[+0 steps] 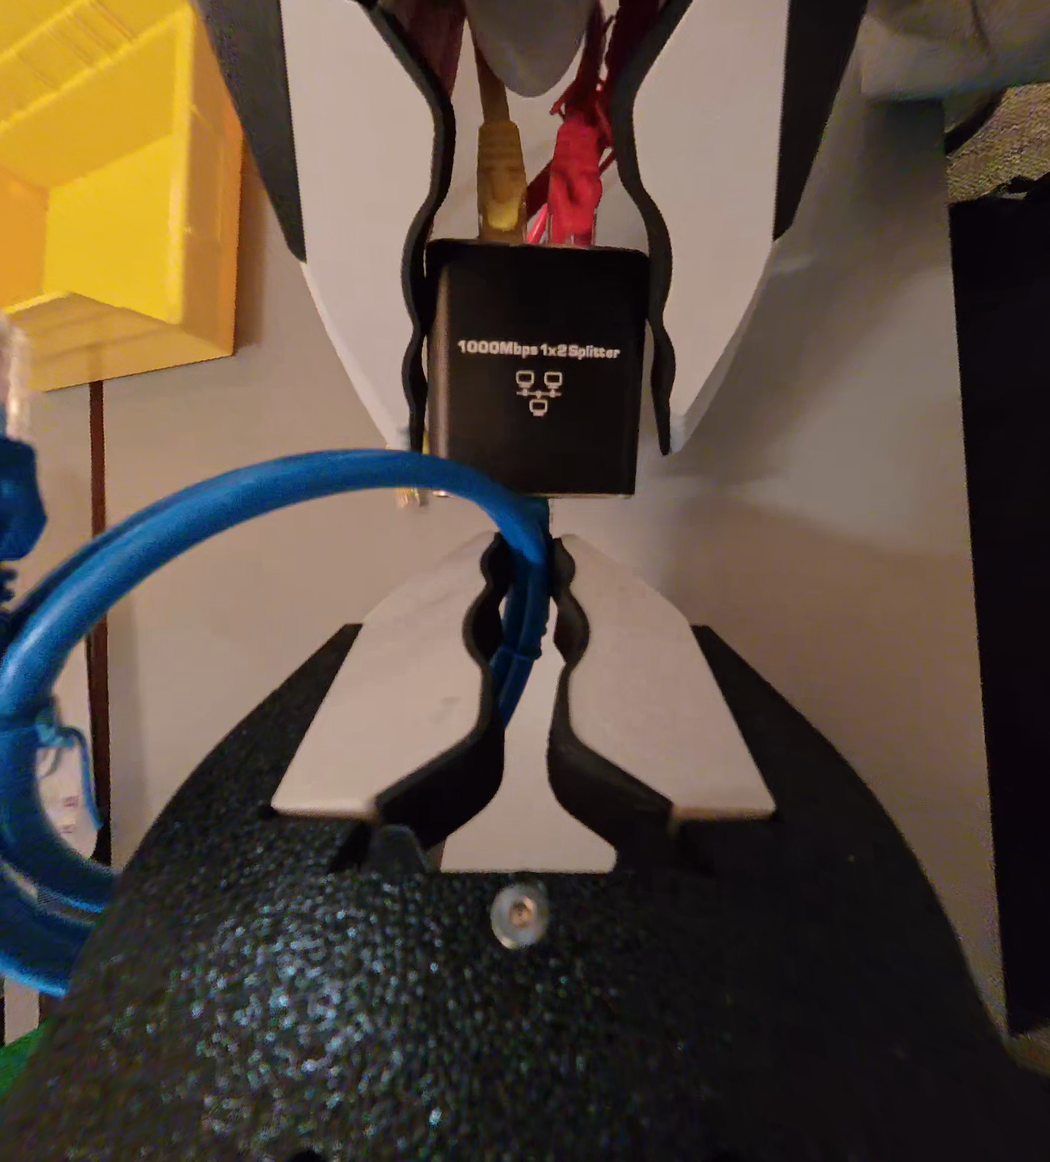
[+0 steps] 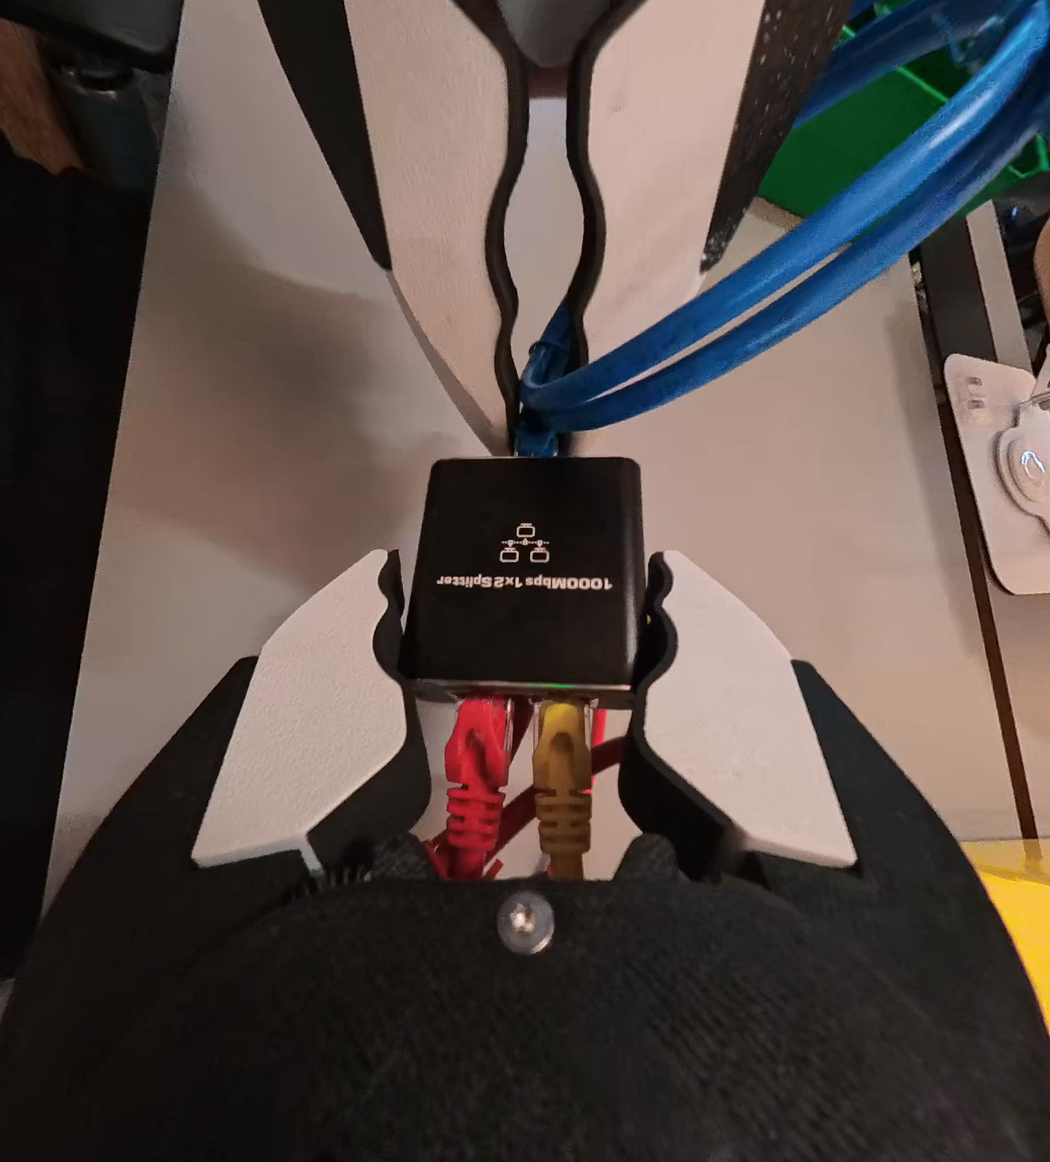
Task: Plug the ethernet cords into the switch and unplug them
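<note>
Two cords, one yellow (image 1: 498, 182) and one red (image 1: 572, 182), sat plugged into the far face of the black switch (image 1: 535, 371) in the left wrist view, while my left gripper (image 1: 525, 559) was pinched almost shut on the blue cord (image 1: 258, 497) just behind its plug, at the near port. That cord looped off toward the left edge of the white desk (image 1: 792, 597), past a yellow bin (image 1: 132, 251). Opposite, my right gripper (image 1: 541, 339) clamped the sides of the switch.

From the right wrist view, my right gripper (image 2: 522, 622) was closed partway on the switch (image 2: 525, 566), its pads flat against both flanks, with the red cord (image 2: 475, 780) and yellow cord (image 2: 563, 786) running back between the fingers. Beyond it, my left gripper (image 2: 541, 390) held the blue cord (image 2: 761, 314) at the single port. Whether that plug was fully seated I could not tell. I judged the step went best with the switch held dead steady while I moved the blue plug straight along the port's axis, without twisting, keeping the loop slack.
</note>
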The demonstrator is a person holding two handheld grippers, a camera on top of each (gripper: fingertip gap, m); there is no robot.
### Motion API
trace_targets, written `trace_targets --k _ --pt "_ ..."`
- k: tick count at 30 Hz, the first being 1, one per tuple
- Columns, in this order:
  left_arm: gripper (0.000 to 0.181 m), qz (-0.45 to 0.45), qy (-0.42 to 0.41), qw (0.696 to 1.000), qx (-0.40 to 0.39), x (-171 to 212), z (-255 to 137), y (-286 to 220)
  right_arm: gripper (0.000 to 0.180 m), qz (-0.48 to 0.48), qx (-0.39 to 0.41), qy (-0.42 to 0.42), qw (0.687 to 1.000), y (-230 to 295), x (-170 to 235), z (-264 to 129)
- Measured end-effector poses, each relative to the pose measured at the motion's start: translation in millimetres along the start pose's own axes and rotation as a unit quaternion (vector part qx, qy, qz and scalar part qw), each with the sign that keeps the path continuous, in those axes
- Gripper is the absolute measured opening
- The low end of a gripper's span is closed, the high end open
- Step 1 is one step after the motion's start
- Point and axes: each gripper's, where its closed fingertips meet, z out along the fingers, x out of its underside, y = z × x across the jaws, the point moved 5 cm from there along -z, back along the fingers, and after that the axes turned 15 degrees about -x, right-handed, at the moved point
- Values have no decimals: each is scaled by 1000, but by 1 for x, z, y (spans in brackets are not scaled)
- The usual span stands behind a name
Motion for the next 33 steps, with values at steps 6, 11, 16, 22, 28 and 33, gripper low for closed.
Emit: trace_targets --k 6,11,16,22,28,33 --pt "12 -51 -38 998 -7 -9 -8 8 75 0 27 -13 1000 -2 -1 -14" --pt "11 -77 -53 995 -30 -3 -20 20 65 -71 134 -35 988 -9 0 -39" --pt "11 -43 -81 994 -51 -9 -30 21 67 -52 91 -182 978 -6 -11 -47" --pt "11 -17 -94 994 -55 -20 -30 17 67 -39 77 -165 983 -6 -12 -36" --pt "11 8 -69 996 -50 -21 -29 15 64 -31 64 -126 990 -5 -11 -29" --pt "17 -32 -79 994 -73 -20 -30 26 64 -27 96 -113 989 -13 -13 -28"
